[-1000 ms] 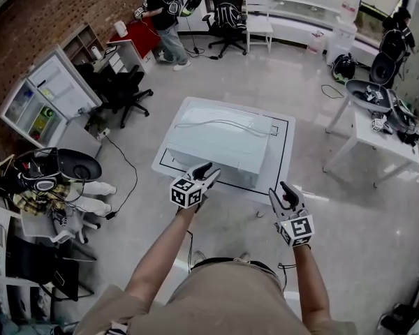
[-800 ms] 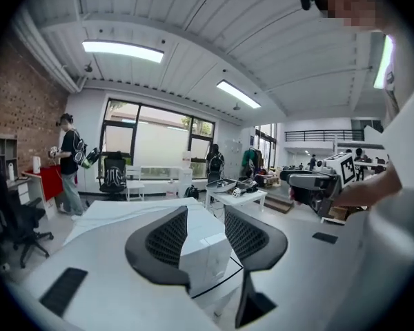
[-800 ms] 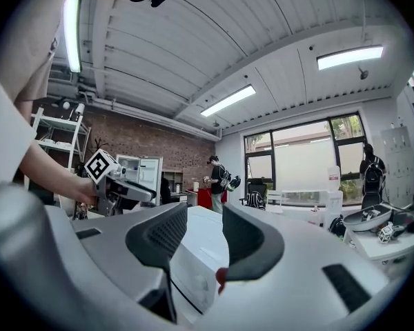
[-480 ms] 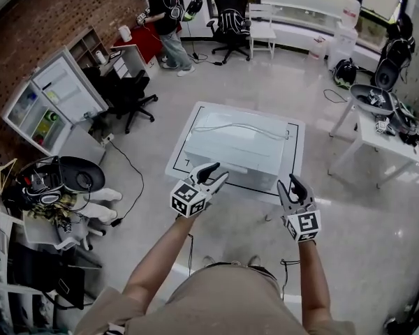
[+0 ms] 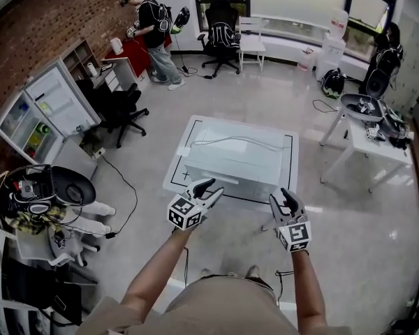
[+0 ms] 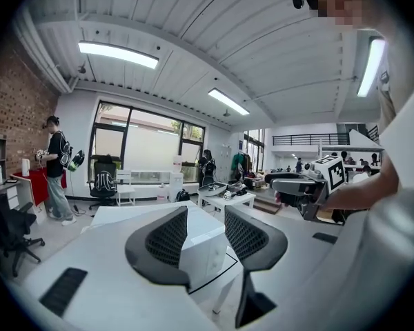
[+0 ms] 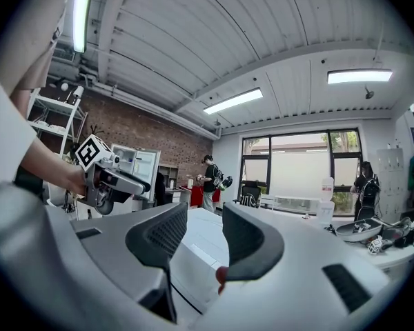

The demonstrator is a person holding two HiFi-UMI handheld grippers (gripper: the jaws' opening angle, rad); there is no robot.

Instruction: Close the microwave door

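A white microwave (image 5: 230,160) stands on a low white table (image 5: 288,145) with a black border line, its front toward me. From here I cannot tell how its door stands. My left gripper (image 5: 213,187) hovers just before the table's near edge, open and empty. My right gripper (image 5: 281,197) is held off the near right corner, also open and empty. In the left gripper view the microwave (image 6: 203,248) shows between the spread jaws of the left gripper (image 6: 205,216), some way off. Through the right gripper (image 7: 205,216) I see the table top (image 7: 200,243).
A second white table (image 5: 366,128) with gear stands to the right. Black office chairs (image 5: 122,103) and an open white cabinet (image 5: 38,110) are at the left, clutter (image 5: 42,187) lies lower left. A person (image 5: 150,23) stands at the back. A cable (image 5: 122,180) trails over the floor.
Both grippers have risen a little and shifted in front of the table, jaws as wide as before. The camera view has moved with me. The microwave has stayed put.
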